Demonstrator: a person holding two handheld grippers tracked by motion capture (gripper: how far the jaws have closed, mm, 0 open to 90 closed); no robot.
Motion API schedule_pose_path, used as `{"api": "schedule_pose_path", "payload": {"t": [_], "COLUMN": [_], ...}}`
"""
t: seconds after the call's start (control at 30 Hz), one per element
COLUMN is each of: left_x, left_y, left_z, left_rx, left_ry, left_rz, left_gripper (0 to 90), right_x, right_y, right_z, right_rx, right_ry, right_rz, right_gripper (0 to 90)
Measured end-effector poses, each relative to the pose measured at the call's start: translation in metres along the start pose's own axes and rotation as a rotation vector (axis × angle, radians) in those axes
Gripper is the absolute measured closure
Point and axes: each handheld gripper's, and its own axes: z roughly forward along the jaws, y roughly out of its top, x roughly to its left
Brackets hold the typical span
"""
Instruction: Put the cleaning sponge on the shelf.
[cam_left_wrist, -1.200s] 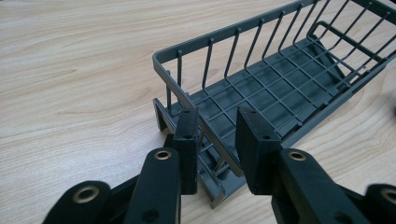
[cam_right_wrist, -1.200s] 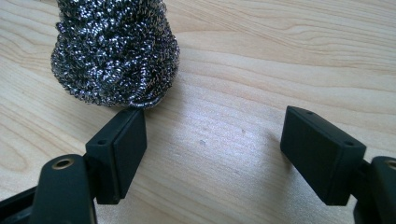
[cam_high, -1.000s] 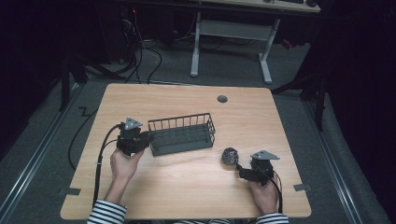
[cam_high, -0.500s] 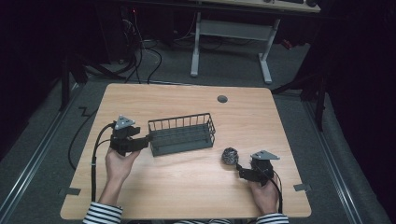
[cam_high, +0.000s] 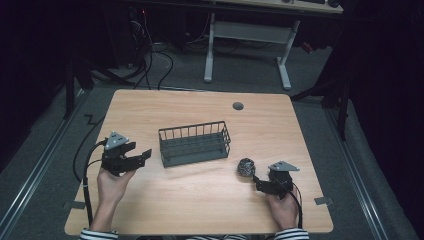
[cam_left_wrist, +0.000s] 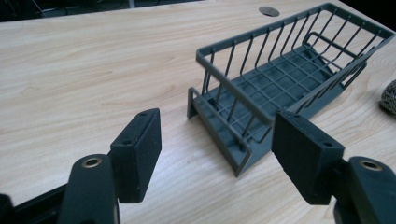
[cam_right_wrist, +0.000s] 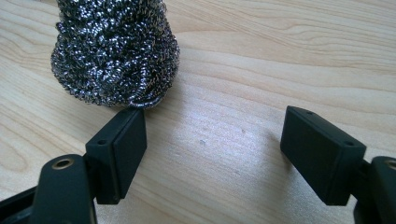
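Left gripper (cam_high: 139, 157) has just been opening its jaws, nothing between them; right gripper (cam_high: 256, 181) gapes wide, resting low.

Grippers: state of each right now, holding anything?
Left gripper: open, jaws have just been opening, nothing between them; wire basket ahead.
Right gripper: open, empty; steel scourer just beyond one jaw's tip.

The light wooden tabletop (cam_high: 200, 200) has rounded corners and a small round grey cable grommet (cam_high: 238, 106) near its far edge. It stands on grey carpet. Beyond it a white-legged metal desk frame (cam_high: 245, 37) stands against the dark, and black cables (cam_high: 150, 55) lie tangled on the floor at the far left.
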Motion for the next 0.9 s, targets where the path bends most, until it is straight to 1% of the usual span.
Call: {"api": "schedule_pose_path", "payload": {"t": [0.03, 0.1, 0.17, 0.27, 0.43, 0.5, 0.6, 0.67, 0.8, 0.9], "left_x": [0.002, 0.005, 0.010, 0.017, 0.026, 0.030, 0.035, 0.037, 0.039, 0.037], "left_y": [-0.002, -0.008, -0.014, -0.025, -0.041, -0.048, -0.059, -0.064, -0.075, -0.080], "left_z": [-0.001, -0.003, -0.004, -0.006, -0.009, -0.009, -0.008, -0.006, 0.000, 0.003], "left_rx": [-0.002, -0.003, 0.001, 0.003, 0.006, 0.009, 0.018, 0.034, 0.059, 0.077], "left_ry": [0.002, 0.020, 0.045, 0.064, 0.088, 0.091, 0.092, 0.099, 0.110, 0.118], "left_rz": [-0.002, -0.003, -0.014, -0.036, -0.052, -0.057, -0.075, -0.070, -0.084, -0.082], "left_gripper": [33.9, 33.5, 31.8, 30.7, 29.9, 29.7, 29.4, 29.1, 28.9, 29.1], "right_x": [0.000, 0.000, 0.000, 0.000, 0.000, 0.000, 0.000, 0.000, 0.000, 0.000], "right_y": [0.000, 0.000, 0.000, 0.000, 0.000, 0.000, 0.000, 0.000, 0.000, 0.000], "right_z": [0.000, 0.000, 0.000, 0.000, 0.000, 0.000, 0.000, 0.000, 0.000, 0.000], "right_rx": [0.000, 0.000, 0.000, 0.000, 0.000, 0.000, 0.000, 0.000, 0.000, 0.000], "right_ry": [0.000, 0.000, 0.000, 0.000, 0.000, 0.000, 0.000, 0.000, -0.001, -0.002], "right_rz": [-0.001, -0.001, -0.001, -0.001, -0.001, -0.001, -0.001, 0.000, 0.001, 0.001], "right_gripper": [22.8, 22.8, 22.8, 22.9, 22.8, 22.8, 22.8, 22.8, 22.8, 22.8]}}
